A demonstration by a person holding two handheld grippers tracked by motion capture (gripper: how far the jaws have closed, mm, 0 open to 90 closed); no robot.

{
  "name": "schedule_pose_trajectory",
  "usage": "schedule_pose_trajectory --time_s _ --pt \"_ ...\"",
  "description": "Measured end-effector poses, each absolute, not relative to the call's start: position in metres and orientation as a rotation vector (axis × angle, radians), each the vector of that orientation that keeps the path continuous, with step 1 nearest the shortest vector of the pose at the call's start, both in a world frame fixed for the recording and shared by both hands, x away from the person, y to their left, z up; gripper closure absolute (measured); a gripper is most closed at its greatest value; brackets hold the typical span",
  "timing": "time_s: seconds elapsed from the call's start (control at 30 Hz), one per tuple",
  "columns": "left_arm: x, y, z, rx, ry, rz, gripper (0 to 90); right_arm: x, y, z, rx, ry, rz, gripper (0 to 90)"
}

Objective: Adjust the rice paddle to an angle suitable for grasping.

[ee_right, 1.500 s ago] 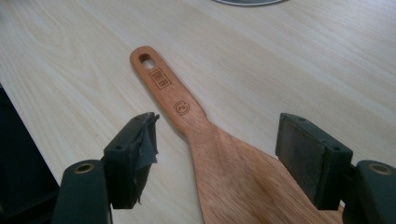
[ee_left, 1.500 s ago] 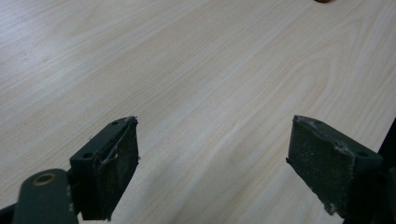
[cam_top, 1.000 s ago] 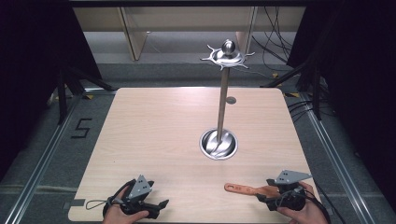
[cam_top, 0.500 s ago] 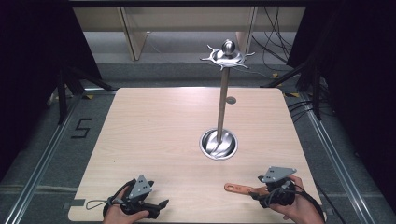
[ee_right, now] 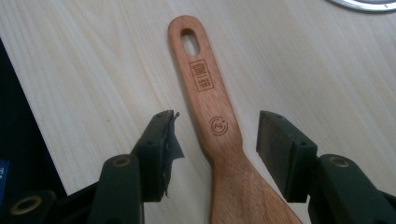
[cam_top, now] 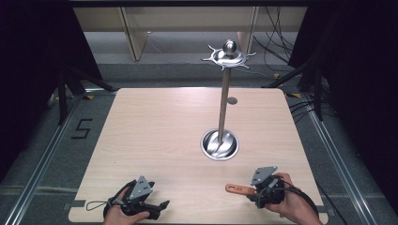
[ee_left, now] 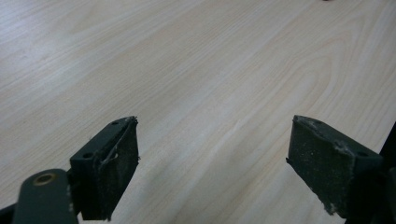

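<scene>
table (cam_top: 178,126) unchanged; right gripper (ee_right: 215,140) jaws have closed around spatula (ee_right: 210,112).

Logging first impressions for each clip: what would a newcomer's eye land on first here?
First the tall metal stand with its spiked, ball-topped crown, rising from a round dish base right of the wooden table's centre. Next the wooden spatula flat at the near right edge, lying between the right gripper's jaws, which have just been closing but do not yet touch it. The left gripper rests open, near left.
</scene>
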State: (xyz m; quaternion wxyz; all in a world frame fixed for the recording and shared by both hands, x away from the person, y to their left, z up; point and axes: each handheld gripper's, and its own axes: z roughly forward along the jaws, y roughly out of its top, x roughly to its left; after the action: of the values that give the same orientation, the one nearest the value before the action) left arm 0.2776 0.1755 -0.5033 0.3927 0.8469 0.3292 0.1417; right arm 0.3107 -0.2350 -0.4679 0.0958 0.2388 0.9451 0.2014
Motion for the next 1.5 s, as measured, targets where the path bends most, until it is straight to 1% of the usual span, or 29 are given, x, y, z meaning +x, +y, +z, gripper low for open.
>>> schedule_pose_trajectory --time_s 0.03,0.1,0.13,0.17,0.2,0.3,0.4,0.5,0.57,0.67,0.73,0.83,0.93,0.97,1.2,1.27,1.3,1.5 --pt "0.278 0.175 -0.504 2.143 0.839 0.358 15.8 0.314 -0.233 -0.469 0.635 2.825 0.603 48.6" --pt "0.278 0.175 -0.504 2.15 0.835 0.382 15.8 0.313 -0.23 -0.468 0.71 2.829 0.555 48.8" --pt "0.278 0.176 -0.503 2.155 0.829 0.37 15.8 0.315 -0.228 -0.468 0.66 2.832 0.551 48.8" --pt "0.278 0.176 -0.504 2.143 0.837 0.356 15.8 0.314 -0.227 -0.468 0.688 2.83 0.538 48.9" --pt "0.279 0.177 -0.503 2.159 0.803 0.376 15.8 0.316 -0.225 -0.468 0.677 2.84 0.538 49.3" --pt "0.277 0.175 -0.504 2.145 0.84 0.353 15.8 0.32 -0.222 -0.468 0.649 2.866 0.51 49.8" --pt "0.279 0.176 -0.503 2.151 0.806 0.378 15.8 0.322 -0.22 -0.468 0.656 2.874 0.491 50.4" --pt "0.277 0.175 -0.504 2.143 0.843 0.357 15.8 0.326 -0.216 -0.47 0.652 2.888 0.447 50.7" --pt "0.278 0.176 -0.503 2.144 0.823 0.363 15.8 0.329 -0.215 -0.471 0.625 2.901 0.433 51.3" --pt "0.277 0.175 -0.504 2.143 0.842 0.35 15.8 0.33 -0.214 -0.473 0.621 2.91 0.412 51.6" --pt "0.279 0.176 -0.503 2.148 0.805 0.378 15.8 0.332 -0.213 -0.474 0.633 2.919 0.396 52.5" --pt "0.277 0.175 -0.504 2.142 0.843 0.348 15.8 0.335 -0.213 -0.475 0.623 2.938 0.387 53.4" --pt "0.278 0.176 -0.503 2.152 0.816 0.366 15.8 0.335 -0.212 -0.476 0.669 2.949 0.348 54.0" --pt "0.277 0.175 -0.504 2.139 0.843 0.344 15.8 0.336 -0.211 -0.476 0.661 2.945 0.353 54.7" --pt "0.277 0.175 -0.504 2.142 0.842 0.348 15.8 0.341 -0.208 -0.477 0.622 2.965 0.347 55.8" --pt "0.279 0.176 -0.503 2.148 0.806 0.375 15.8 0.342 -0.208 -0.477 0.628 2.971 0.331 56.8" --pt "0.277 0.175 -0.504 2.139 0.839 0.349 15.8 0.344 -0.206 -0.477 0.609 2.987 0.313 56.9" --pt "0.277 0.176 -0.503 2.148 0.838 0.353 15.8 0.346 -0.204 -0.476 0.635 3.005 0.284 59.0"
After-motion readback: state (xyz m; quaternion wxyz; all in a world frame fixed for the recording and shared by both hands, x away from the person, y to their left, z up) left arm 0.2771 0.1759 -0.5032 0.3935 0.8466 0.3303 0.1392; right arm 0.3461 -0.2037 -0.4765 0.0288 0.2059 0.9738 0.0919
